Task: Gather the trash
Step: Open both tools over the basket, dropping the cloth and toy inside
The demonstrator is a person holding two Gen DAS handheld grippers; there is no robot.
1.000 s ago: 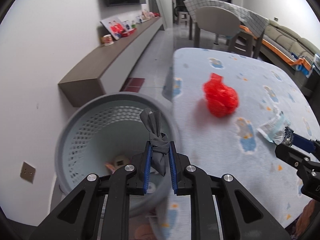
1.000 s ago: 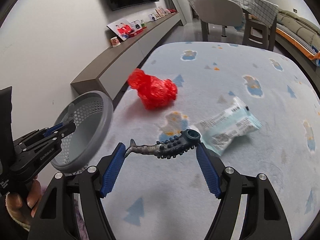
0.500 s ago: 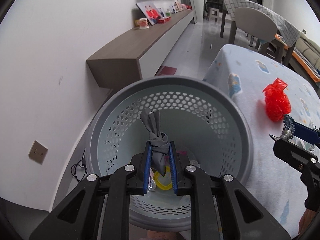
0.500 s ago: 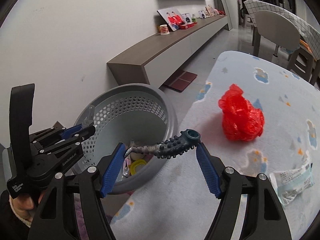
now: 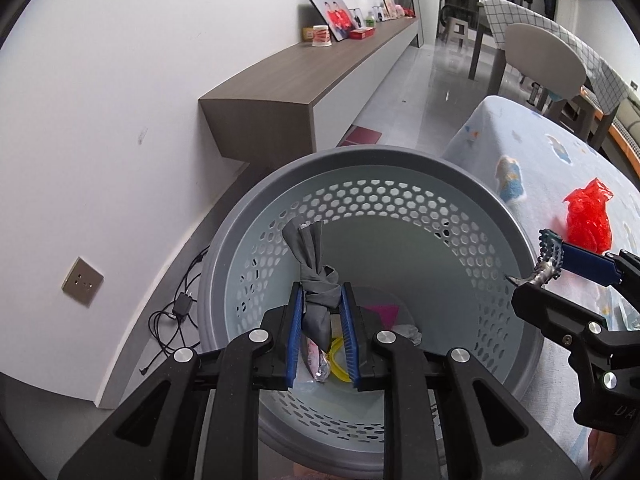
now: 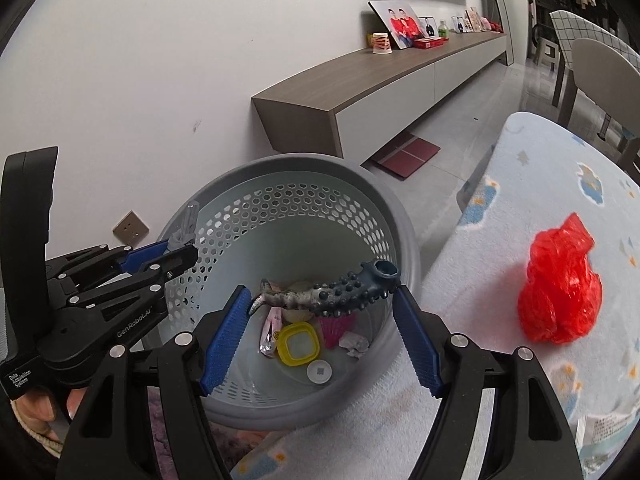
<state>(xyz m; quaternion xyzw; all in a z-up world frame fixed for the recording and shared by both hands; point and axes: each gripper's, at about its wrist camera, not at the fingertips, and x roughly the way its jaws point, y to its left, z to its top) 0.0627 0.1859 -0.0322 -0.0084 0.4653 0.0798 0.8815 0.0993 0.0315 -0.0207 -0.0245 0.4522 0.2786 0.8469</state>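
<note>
Both over the basket (image 6: 404, 216) — left fingers (image 5: 295, 332) clamp grey knotted cloth (image 5: 316, 280), right fingers (image 6: 224, 340) span studded toy (image 6: 340, 292).

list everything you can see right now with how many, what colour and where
basket: 1, grey, beside the table
knotted rag: 1, grey, above the basket
studded tentacle toy: 1, dark grey, above the basket
red bag: 1, red, on the table
table: 1, pale blue cloth
yellow lid: 1, basket bottom
wrapper: 1, white, table's near edge
left gripper: shut on the rag
right gripper: spans the toy end to end
</note>
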